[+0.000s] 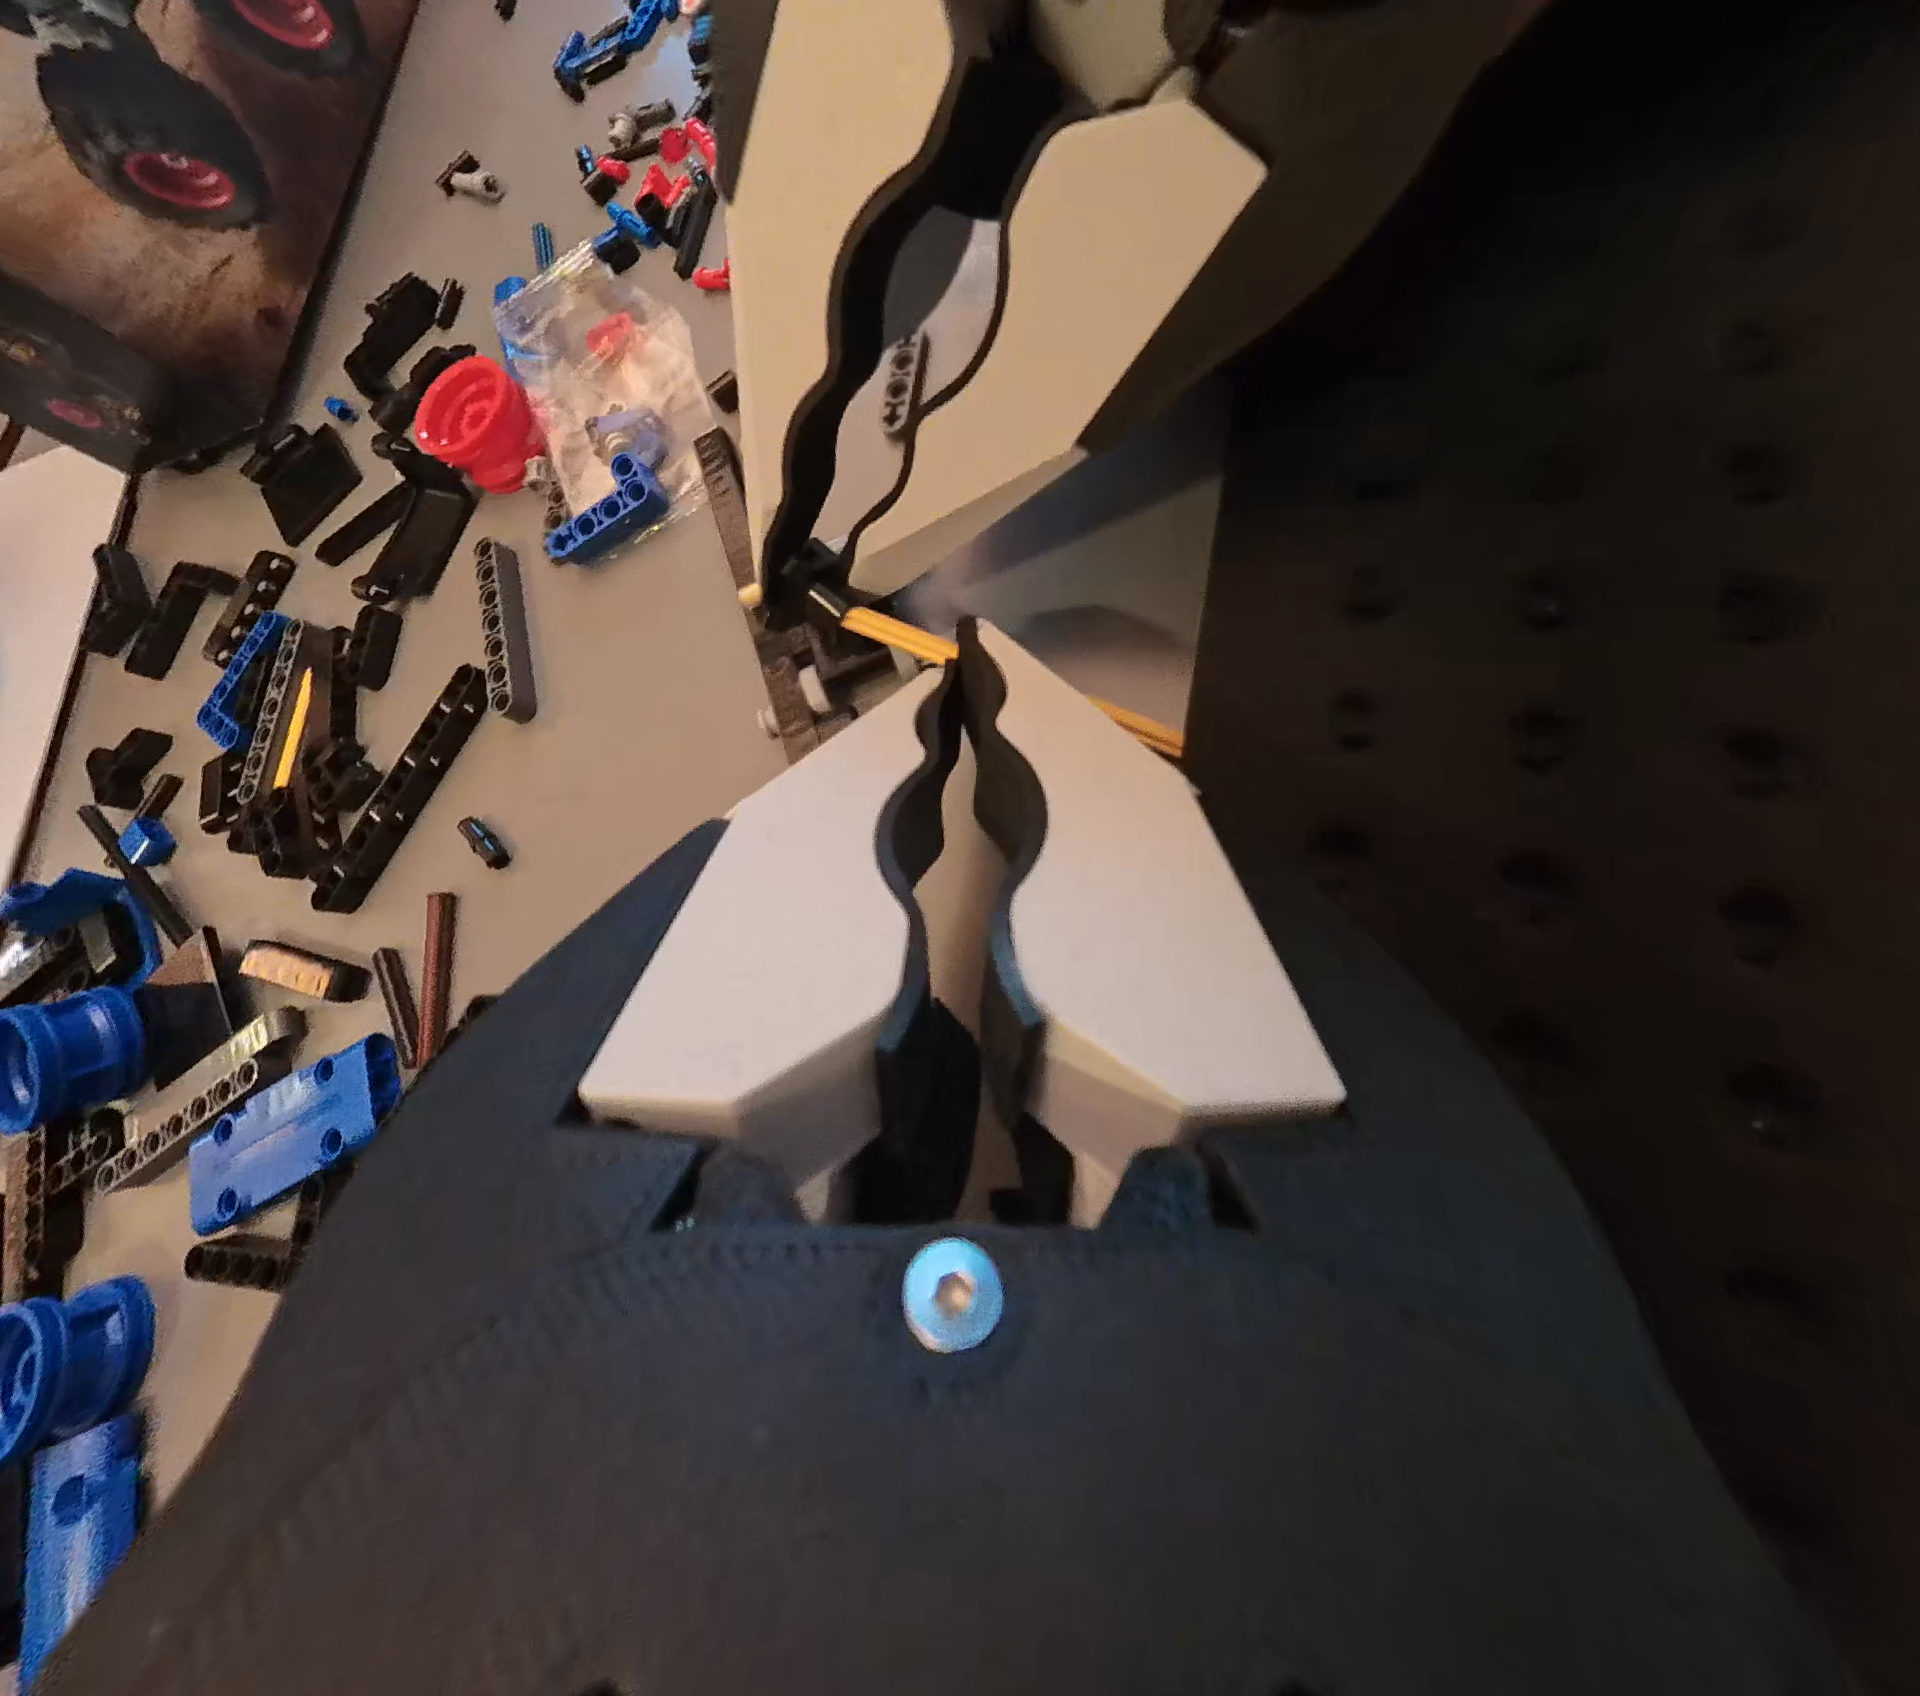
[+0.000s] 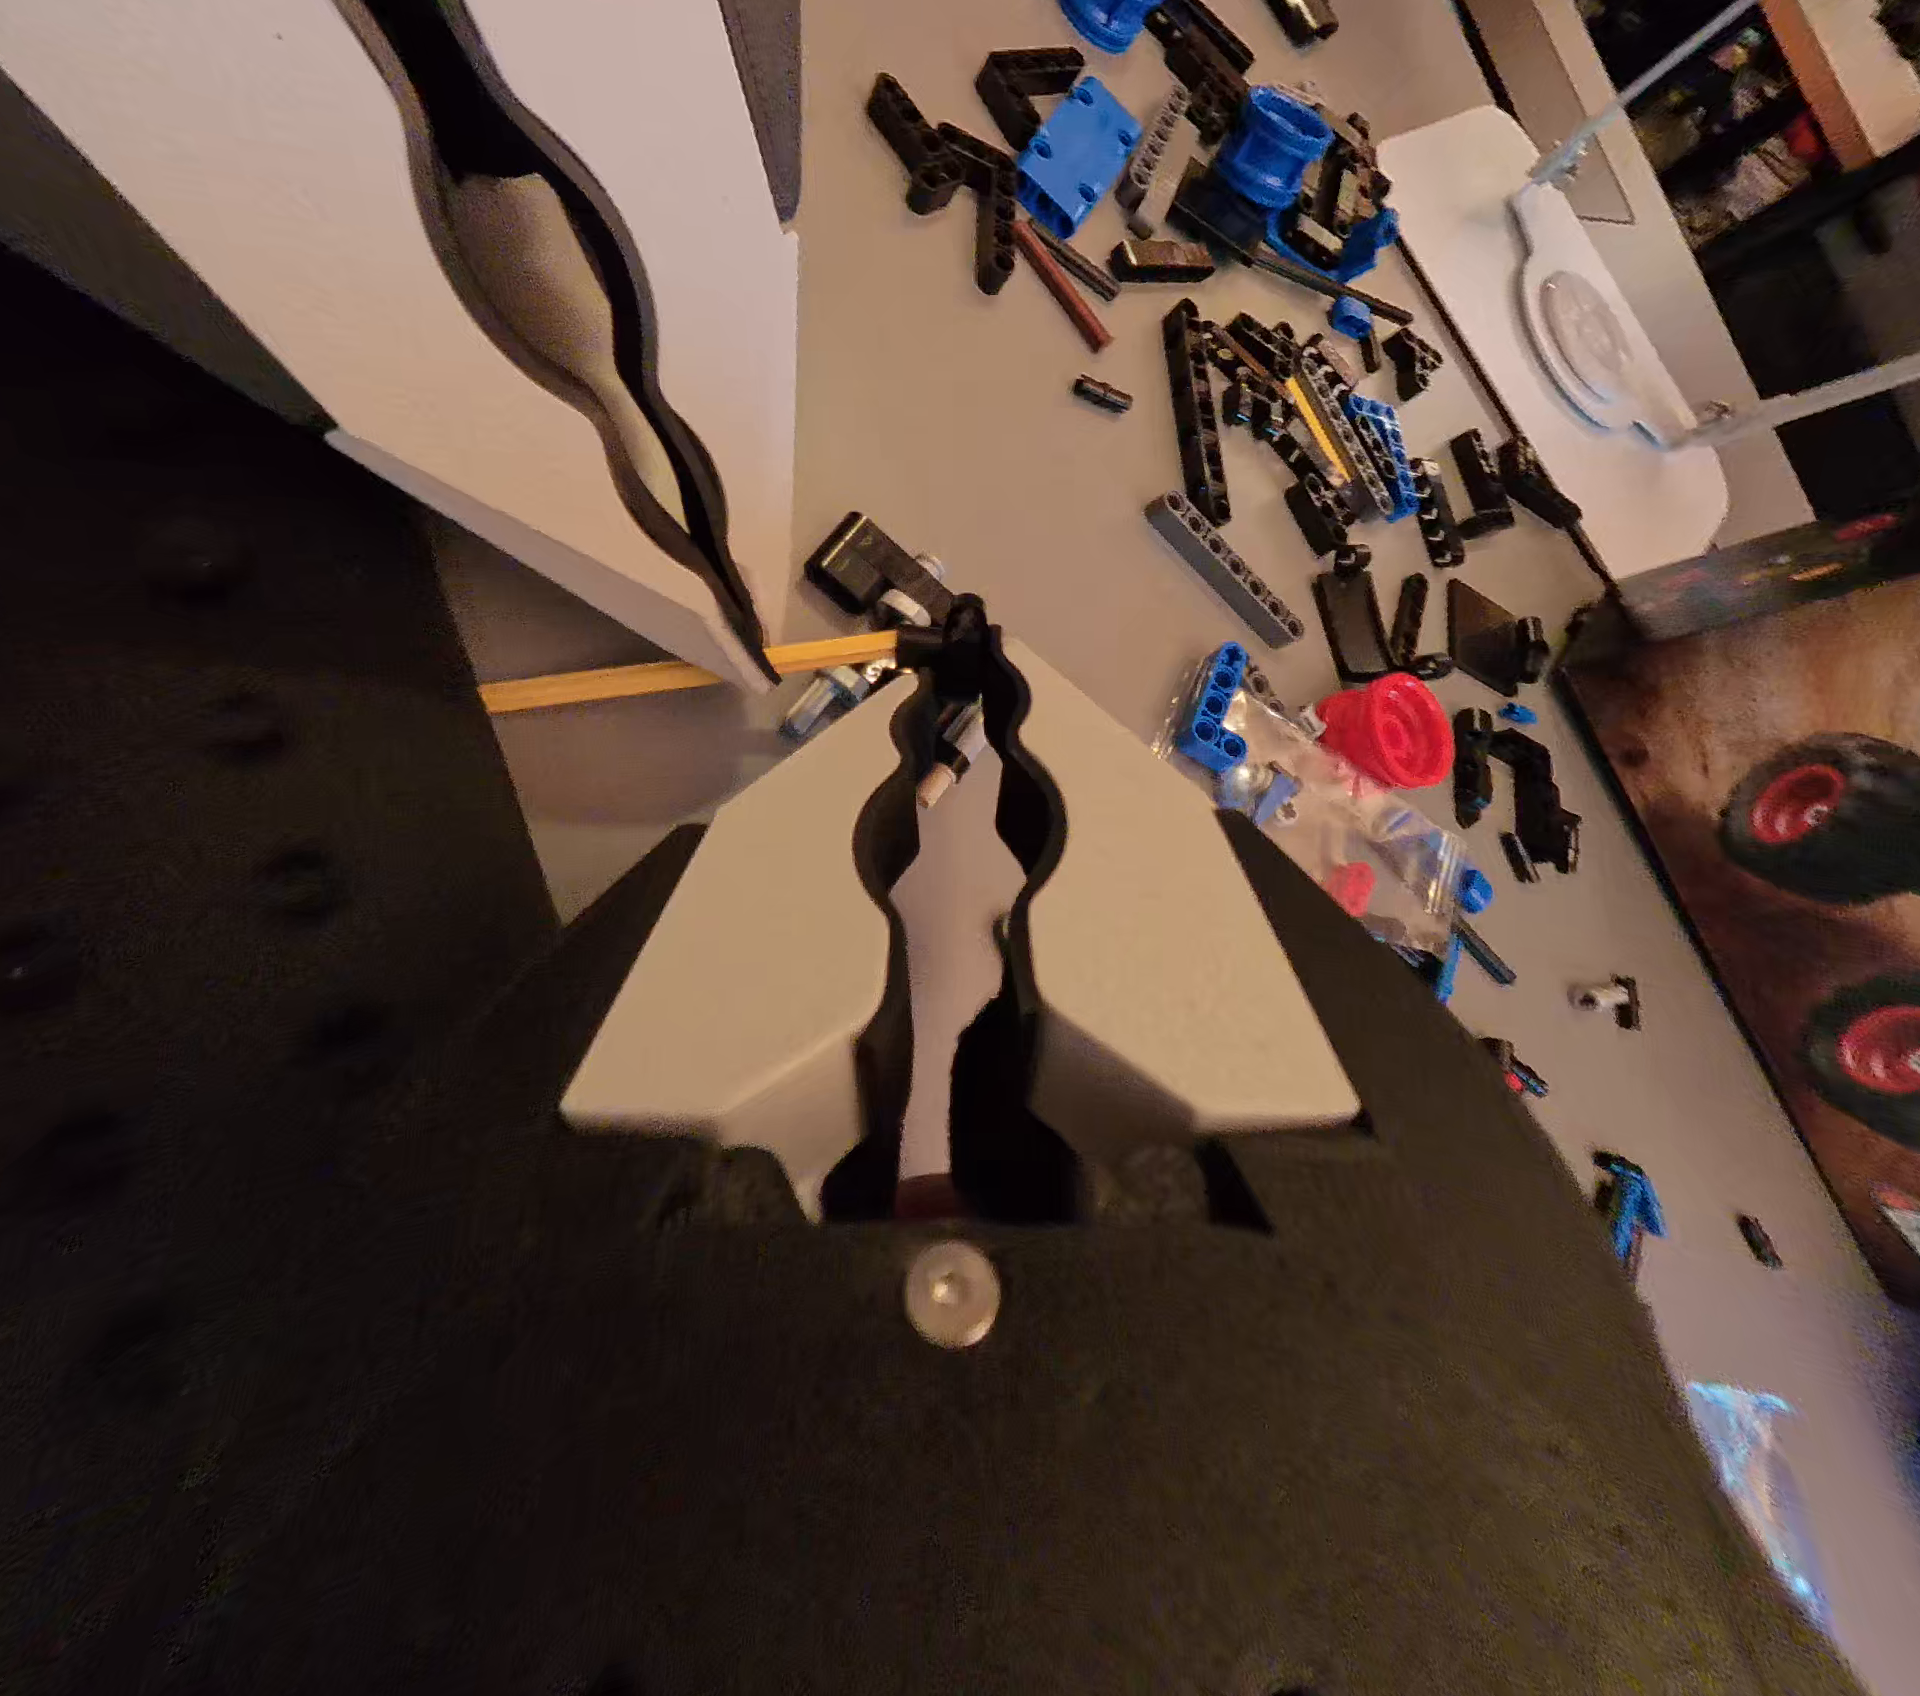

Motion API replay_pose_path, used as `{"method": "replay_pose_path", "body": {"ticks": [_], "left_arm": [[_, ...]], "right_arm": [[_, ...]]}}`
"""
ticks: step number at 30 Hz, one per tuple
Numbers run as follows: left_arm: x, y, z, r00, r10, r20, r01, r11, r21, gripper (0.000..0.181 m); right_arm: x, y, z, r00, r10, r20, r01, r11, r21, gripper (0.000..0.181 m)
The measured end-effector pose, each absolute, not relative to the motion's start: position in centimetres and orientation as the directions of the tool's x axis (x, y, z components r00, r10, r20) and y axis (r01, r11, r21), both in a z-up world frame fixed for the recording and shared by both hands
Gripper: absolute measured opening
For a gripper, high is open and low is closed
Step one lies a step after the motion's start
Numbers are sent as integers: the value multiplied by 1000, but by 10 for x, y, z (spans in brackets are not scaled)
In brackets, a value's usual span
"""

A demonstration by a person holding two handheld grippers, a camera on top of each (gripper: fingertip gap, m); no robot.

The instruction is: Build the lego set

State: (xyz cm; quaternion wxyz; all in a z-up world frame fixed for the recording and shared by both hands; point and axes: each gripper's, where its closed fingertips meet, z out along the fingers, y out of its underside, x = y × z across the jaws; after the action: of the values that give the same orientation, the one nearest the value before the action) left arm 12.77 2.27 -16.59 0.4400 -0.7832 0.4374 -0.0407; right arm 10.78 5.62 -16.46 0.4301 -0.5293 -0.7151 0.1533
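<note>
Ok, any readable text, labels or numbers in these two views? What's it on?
Nothing legible in either view.
Lego box: small pale print panel near its edge, too blurred to read.
Blue panel piece: faint pale patch, maybe a sticker, unreadable.
Clear plastic bag: no print visible.

Both views are dim and warm-toned. The grey surface (image 1: 623, 763) is evenly lit, while the dark perforated panel (image 1: 1558, 815) sinks into shadow. Wide-angle bending stretches the edges; blue pieces (image 1: 62, 1397) at the left wrist view's rim blur, and the box (image 2: 1766, 867) looks soft.
</note>
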Motion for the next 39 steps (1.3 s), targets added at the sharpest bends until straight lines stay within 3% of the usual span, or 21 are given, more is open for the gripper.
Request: {"method": "replay_pose_path", "body": {"ticks": [1,15,25,30,39], "left_arm": [[129,22,-166,607,-725,-324,-653,-223,-724,0],[134,18,-167,565,-735,-374,-689,-171,-705,0],[131,21,-164,574,-710,-408,-696,-161,-700,0],[122,31,-138,678,-636,-369,-585,-164,-794,2],[97,44,-123,791,-593,-152,-375,-272,-886,19]], "right_arm": [[109,55,-165,-90,892,443,616,399,-680,7],[110,46,-166,-308,860,406,548,509,-664,5],[108,45,-165,-281,884,375,551,468,-691,5],[103,57,-139,-186,875,446,514,474,-715,7],[81,72,-106,-71,770,634,493,579,-649,8]]}}
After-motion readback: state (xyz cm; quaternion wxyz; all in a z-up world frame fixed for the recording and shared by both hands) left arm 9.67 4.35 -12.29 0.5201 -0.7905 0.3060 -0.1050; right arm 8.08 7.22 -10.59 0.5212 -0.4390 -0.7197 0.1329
